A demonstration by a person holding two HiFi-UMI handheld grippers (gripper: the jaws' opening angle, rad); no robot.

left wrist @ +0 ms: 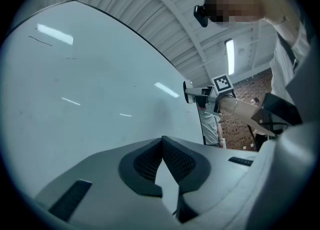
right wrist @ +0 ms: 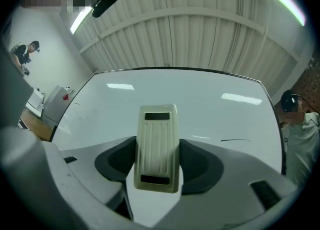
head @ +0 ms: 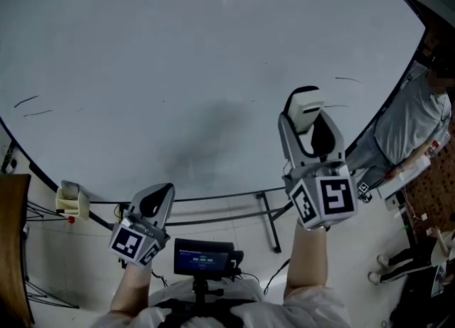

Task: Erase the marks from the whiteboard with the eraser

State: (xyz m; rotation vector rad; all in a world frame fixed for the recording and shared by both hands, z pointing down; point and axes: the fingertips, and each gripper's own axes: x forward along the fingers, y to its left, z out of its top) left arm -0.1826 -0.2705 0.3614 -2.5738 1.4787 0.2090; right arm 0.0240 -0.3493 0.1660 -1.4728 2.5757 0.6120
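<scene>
One whiteboard (head: 178, 70) fills most of the head view. It is mounted on a dark metal stand (head: 266, 214) over a pale floor (head: 234, 209). The board face is largely clean, with a faint grey smudge near its lower middle.

A bystander in a grey shirt (head: 414, 122) stands just beside the board's right edge.

The right tongs (head: 309, 124) are raised in front of the board's right half. The jaws are partly apart and clamped on the eraser (head: 307, 112), one jaw on each long side. In the right gripper view the right tongs (right wrist: 157, 160) show the eraser (right wrist: 157, 146) upright between the pads, cream-coloured, ribbed back toward the camera, far end pointed at the board. Contact between eraser and board cannot be determined.

The left tongs (head: 153, 202) are held low, at the board's bottom edge and well apart from the right tongs. In the left gripper view the left tongs (left wrist: 162, 146) have their jaws closed, tips meeting, with nothing between them.

A small dark screen unit (head: 204, 257) sits on a mount at the person's chest, between the two forearms. A small white holder (head: 71, 200) hangs at the board's lower left edge.

Remaining marks:
- Two short dark strokes near the left edge (head: 28, 102).
- One thin stroke to the upper right of the eraser (head: 348, 79), also seen right of the eraser in the right gripper view (right wrist: 235, 139).
</scene>
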